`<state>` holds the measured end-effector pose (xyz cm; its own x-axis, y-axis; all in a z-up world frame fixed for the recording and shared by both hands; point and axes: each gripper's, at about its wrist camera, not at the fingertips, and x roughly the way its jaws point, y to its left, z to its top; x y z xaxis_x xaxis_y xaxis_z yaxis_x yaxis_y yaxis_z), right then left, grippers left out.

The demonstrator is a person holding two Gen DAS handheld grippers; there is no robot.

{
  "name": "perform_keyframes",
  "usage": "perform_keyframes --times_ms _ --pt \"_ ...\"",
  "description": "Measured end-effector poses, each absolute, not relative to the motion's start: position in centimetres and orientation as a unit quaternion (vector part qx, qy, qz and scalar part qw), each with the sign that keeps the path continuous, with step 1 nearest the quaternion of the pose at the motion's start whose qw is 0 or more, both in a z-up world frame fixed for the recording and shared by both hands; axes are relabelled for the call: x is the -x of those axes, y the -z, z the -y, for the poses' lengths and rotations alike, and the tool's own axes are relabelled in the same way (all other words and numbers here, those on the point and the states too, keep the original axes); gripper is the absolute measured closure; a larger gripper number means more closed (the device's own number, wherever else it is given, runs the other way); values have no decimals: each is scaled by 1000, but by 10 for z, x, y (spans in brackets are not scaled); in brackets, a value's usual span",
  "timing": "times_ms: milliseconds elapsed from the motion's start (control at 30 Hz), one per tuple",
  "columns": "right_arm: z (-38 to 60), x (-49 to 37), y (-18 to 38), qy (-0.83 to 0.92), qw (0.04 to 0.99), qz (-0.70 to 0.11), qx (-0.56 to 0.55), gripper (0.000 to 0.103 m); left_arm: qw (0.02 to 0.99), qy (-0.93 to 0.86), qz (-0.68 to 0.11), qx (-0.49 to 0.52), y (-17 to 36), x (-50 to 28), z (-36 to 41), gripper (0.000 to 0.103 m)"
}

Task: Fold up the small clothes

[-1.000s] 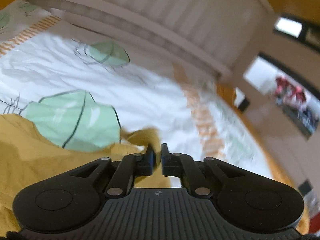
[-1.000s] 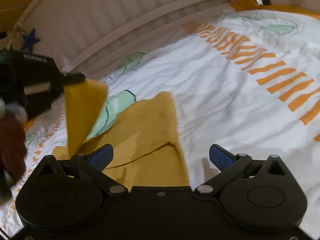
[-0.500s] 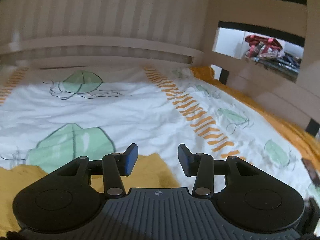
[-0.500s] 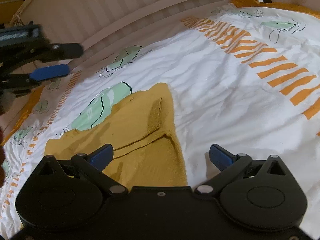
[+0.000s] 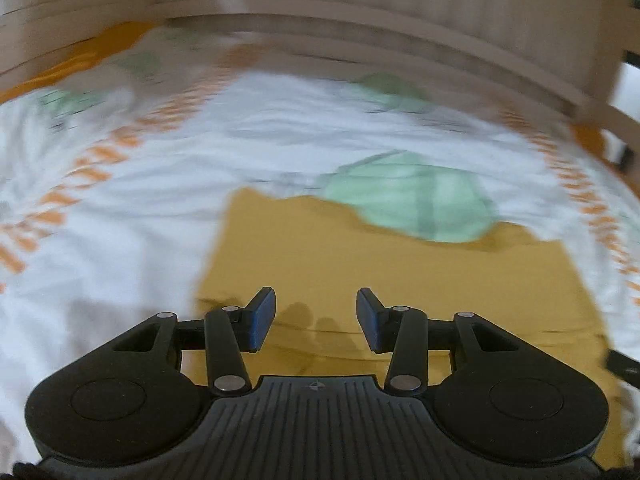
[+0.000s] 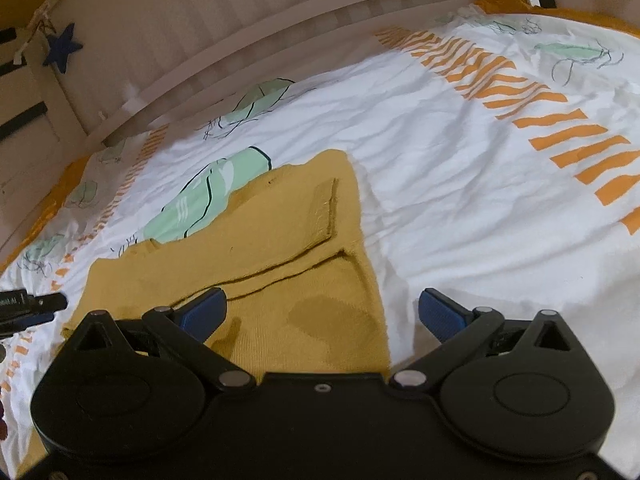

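A mustard yellow garment (image 6: 256, 264) lies flat on the bed sheet (image 6: 460, 184), with a sleeve (image 6: 320, 216) folded over its body. In the left wrist view the same garment (image 5: 400, 280) fills the lower middle, blurred. My left gripper (image 5: 316, 318) is open and empty, just above the garment's near part. My right gripper (image 6: 320, 314) is open wide and empty, over the garment's near right corner. The tip of the left gripper (image 6: 36, 306) shows at the left edge of the right wrist view.
The sheet is white with green leaf prints (image 6: 208, 196) and orange stripes (image 6: 540, 112). A slatted wooden cot rail (image 6: 280, 20) bounds the far side. A blue star (image 6: 62, 48) hangs on the rail at the left.
My left gripper held a yellow sleeve up a second ago, laid it on the garment and opened. It has since swung down and left over the garment. The right gripper has stayed open.
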<state>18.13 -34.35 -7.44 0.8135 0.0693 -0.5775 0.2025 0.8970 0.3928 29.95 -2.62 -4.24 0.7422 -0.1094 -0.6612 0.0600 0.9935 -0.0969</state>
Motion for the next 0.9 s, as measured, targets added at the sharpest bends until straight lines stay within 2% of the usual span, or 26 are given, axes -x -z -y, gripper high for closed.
perform_keyframes --times_ms 233,400,533,900 --pt "334 -186 82 41 927 -316 -197 0 933 6 -358 23 61 -333 1 60" --pt "328 -187 83 41 929 -321 -179 0 920 -25 -389 41 96 -334 -16 57" --pt "326 -188 86 43 929 -326 -170 0 935 -6 -351 45 104 -321 -25 55" --pt "312 -191 91 56 934 -331 -124 0 945 12 -317 78 113 -316 -30 47"
